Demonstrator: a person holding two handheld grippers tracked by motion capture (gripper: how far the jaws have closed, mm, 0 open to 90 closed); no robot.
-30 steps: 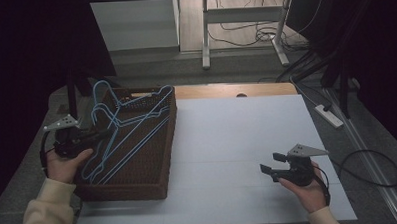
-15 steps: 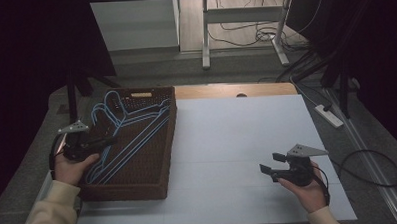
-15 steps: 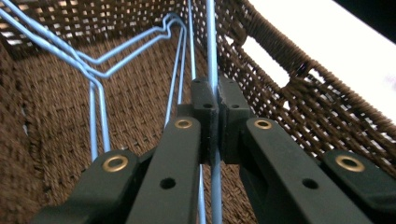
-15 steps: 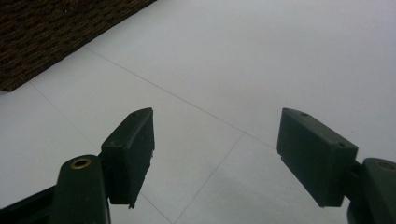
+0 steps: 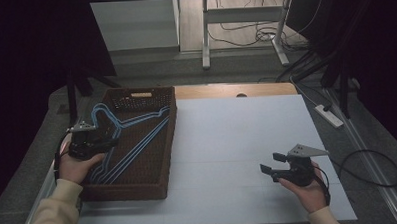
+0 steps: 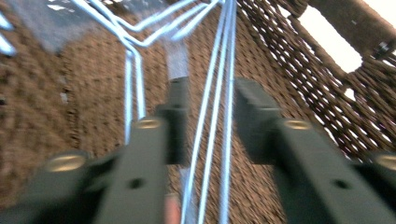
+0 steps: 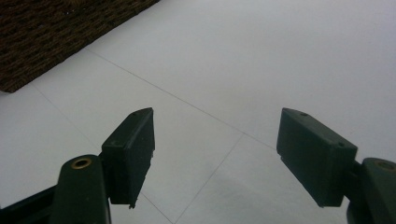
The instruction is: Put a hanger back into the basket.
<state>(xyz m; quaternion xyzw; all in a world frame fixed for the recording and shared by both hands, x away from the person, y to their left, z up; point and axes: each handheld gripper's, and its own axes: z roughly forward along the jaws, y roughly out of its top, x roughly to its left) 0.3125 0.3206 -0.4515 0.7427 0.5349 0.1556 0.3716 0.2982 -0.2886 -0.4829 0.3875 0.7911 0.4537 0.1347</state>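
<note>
Pale blue wire clothes hangers [image 5: 121, 139], a bundle of several laid together, lie inside the dark brown woven rectangular basket [image 5: 154, 191] at the left end of the white table top [image 5: 237, 140] — their hooks toward the far left corner of the basket, their long bars running diagonally toward its near left corner. In the left gripper view the thin blue wires [image 6: 219, 116] run lengthwise over the woven floor of the basket [image 6: 56, 107] and pass between the two black jaws. The left gripper [image 5: 105, 141], held in the person's left hand [image 5: 74, 166] at the left wall of the basket, has just been opening its jaws: they now stand apart on either side of the wires, the pads clear of them, so the hangers are released and rest on the basket floor. The right gripper [image 5: 267, 170], held in the person's right hand [image 5: 307, 191], sits low over the bare white surface near the table's near right corner, well apart from the basket — its jaws spread wide with nothing between them, as the right gripper view confirms [image 7: 215, 154]. A corner of the basket [image 7: 56, 32] appears at the upper left of that view.
</note>
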